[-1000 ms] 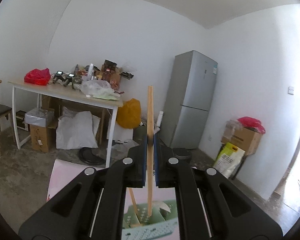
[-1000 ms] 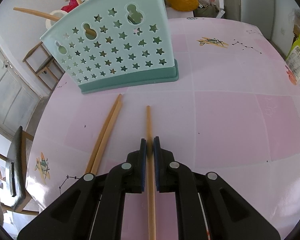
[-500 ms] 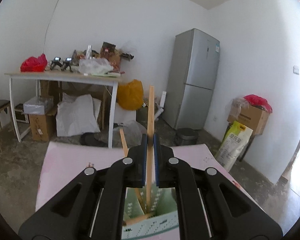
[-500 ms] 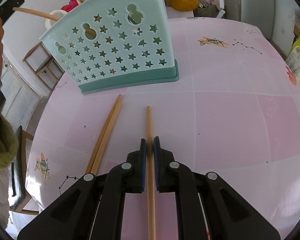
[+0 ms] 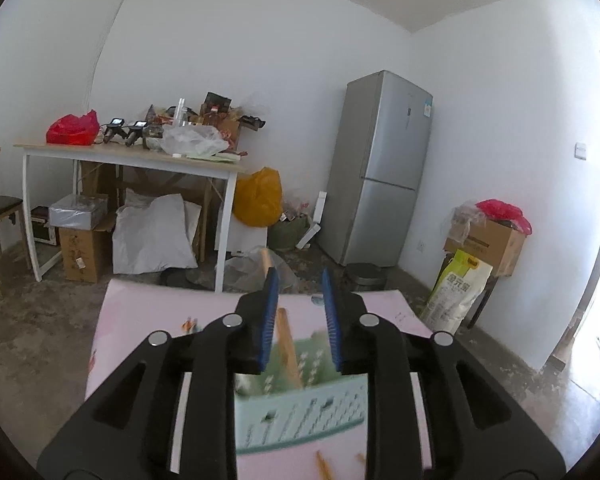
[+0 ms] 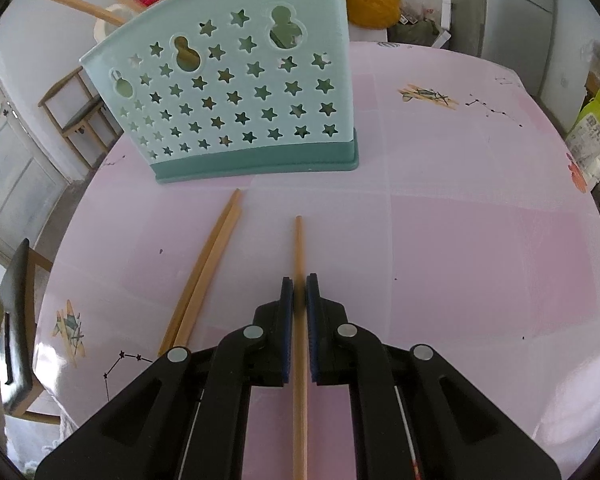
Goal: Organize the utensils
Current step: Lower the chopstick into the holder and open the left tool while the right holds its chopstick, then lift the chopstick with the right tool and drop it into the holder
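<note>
Left claw (image 5: 300, 312) opening above caddy (image 6: 236, 96), right claw (image 6: 297, 312) pinching chopstick (image 6: 299, 248)

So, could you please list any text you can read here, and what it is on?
Nothing can be quoted with certainty.
Sack: large Chinese characters, too blurred to quote.
Fridge: blue sticker, too small to read.
Cardboard box: label blurred.

My left gripper (image 5: 299, 316) has dropped toward the mint utensil basket (image 5: 300, 412) and its jaws are opening. The chopstick (image 5: 287, 344) it pinched upright a second ago now leans free inside the basket, beside the left pad, touching neither pad that I can see.
</note>
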Demonstrator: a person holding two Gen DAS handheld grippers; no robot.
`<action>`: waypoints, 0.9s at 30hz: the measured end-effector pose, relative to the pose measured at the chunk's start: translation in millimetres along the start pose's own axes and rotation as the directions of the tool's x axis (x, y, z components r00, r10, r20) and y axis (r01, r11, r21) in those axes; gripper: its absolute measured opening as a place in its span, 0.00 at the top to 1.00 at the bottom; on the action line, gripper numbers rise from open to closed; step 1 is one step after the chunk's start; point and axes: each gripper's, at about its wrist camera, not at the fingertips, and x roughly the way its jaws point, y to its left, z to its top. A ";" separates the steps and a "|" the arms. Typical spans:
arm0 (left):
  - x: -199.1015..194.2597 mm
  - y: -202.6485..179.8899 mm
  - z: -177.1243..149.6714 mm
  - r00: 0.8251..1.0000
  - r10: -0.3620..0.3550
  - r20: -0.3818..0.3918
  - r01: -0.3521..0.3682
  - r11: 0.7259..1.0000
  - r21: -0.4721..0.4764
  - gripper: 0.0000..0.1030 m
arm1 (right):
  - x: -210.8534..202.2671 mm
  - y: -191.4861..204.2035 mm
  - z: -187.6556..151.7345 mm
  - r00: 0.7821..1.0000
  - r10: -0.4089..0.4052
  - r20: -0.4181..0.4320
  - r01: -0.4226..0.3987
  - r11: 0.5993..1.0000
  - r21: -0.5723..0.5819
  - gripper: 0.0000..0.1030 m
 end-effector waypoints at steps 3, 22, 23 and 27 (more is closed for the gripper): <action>-24.6 10.6 -9.0 1.000 0.016 0.003 -0.015 1.000 -0.015 0.73 | -10.4 -2.2 1.9 1.000 0.002 0.023 -0.002 1.000 0.004 0.94; -35.0 39.5 -148.4 0.908 0.084 -0.409 -0.120 0.991 -0.062 0.66 | -148.3 21.3 52.6 0.918 0.053 0.392 0.000 0.991 -0.134 0.94; -34.0 37.8 -151.6 0.905 0.085 -0.417 -0.119 0.991 -0.057 0.66 | -155.0 25.4 57.9 0.906 0.060 0.419 0.002 0.989 -0.148 0.94; -33.2 34.0 -155.4 0.901 0.085 -0.426 -0.115 0.992 -0.045 0.66 | -176.2 33.9 79.8 0.858 0.094 0.505 -0.001 0.983 -0.181 0.94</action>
